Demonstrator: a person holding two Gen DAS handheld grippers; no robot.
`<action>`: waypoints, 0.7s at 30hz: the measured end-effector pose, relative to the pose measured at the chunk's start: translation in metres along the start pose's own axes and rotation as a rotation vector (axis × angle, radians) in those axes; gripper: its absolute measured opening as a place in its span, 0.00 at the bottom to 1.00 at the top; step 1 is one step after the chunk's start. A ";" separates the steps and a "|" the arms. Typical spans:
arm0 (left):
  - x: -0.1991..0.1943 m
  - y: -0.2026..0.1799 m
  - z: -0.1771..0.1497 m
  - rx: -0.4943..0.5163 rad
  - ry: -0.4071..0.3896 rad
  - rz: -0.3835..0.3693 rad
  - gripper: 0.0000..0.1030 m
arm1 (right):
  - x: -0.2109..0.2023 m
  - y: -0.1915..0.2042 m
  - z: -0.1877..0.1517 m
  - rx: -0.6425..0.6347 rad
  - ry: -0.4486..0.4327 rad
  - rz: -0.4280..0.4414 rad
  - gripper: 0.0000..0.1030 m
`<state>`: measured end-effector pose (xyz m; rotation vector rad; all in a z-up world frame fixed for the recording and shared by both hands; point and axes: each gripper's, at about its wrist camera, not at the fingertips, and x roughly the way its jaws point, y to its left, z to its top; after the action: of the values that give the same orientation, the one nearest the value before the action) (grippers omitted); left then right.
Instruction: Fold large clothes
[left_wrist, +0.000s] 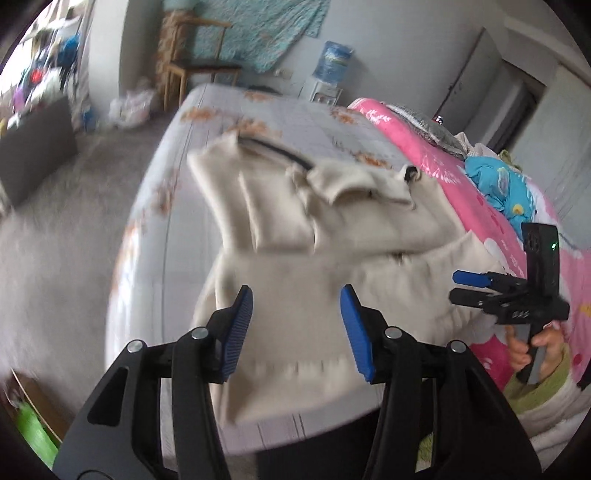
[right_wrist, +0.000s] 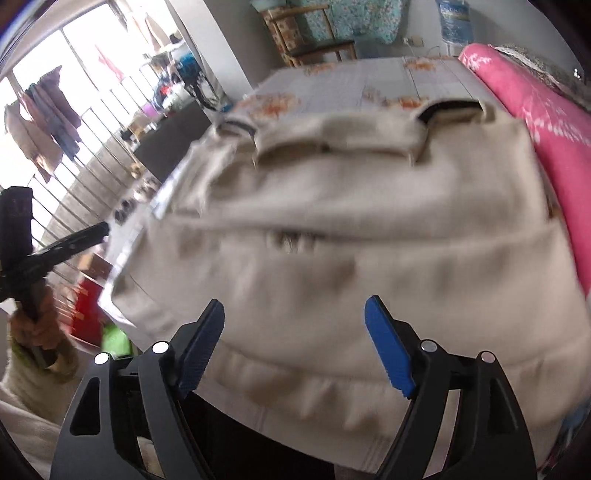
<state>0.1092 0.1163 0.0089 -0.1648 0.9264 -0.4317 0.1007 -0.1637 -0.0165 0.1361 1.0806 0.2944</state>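
Bedroom: a bed (left_wrist: 155, 206) with a pale grid-and-flower sheet is seen, a wooden chair (left_wrist: 195, 66) and a water dispenser (left_wrist: 332, 62) standing against the far wall.
Garment: a cream sweatshirt (right_wrist: 351, 229), dark inside the neck, is spread over the near half of the bed, its ribbed hem at 6 o'clock and its neck at 12 o'clock; both views are blurred.
Pink quilt (left_wrist: 424, 147): bunched along the bed at 2 o'clock of the garment, touching its edge.
Left gripper (left_wrist: 297, 325): blue pads are held apart above the hem, nothing between them.
Right gripper (right_wrist: 295, 343): jaws are spread wide over the hem, no cloth pinched; in the left view it is seen at 3 o'clock, gripped by a hand (left_wrist: 535, 343).
Balcony: clothes (right_wrist: 40, 118) are hung at 10 o'clock.
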 end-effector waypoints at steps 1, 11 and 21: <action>0.004 0.001 -0.009 -0.008 0.011 0.011 0.46 | 0.001 0.002 -0.005 -0.005 0.006 -0.016 0.74; 0.029 0.026 -0.022 -0.067 0.060 0.135 0.44 | 0.008 0.004 -0.014 -0.009 -0.025 -0.049 0.78; 0.018 0.048 -0.024 -0.170 -0.001 -0.093 0.39 | 0.008 0.007 -0.014 -0.013 -0.020 -0.058 0.79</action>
<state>0.1137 0.1532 -0.0341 -0.3638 0.9568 -0.4382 0.0904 -0.1552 -0.0284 0.0961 1.0604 0.2469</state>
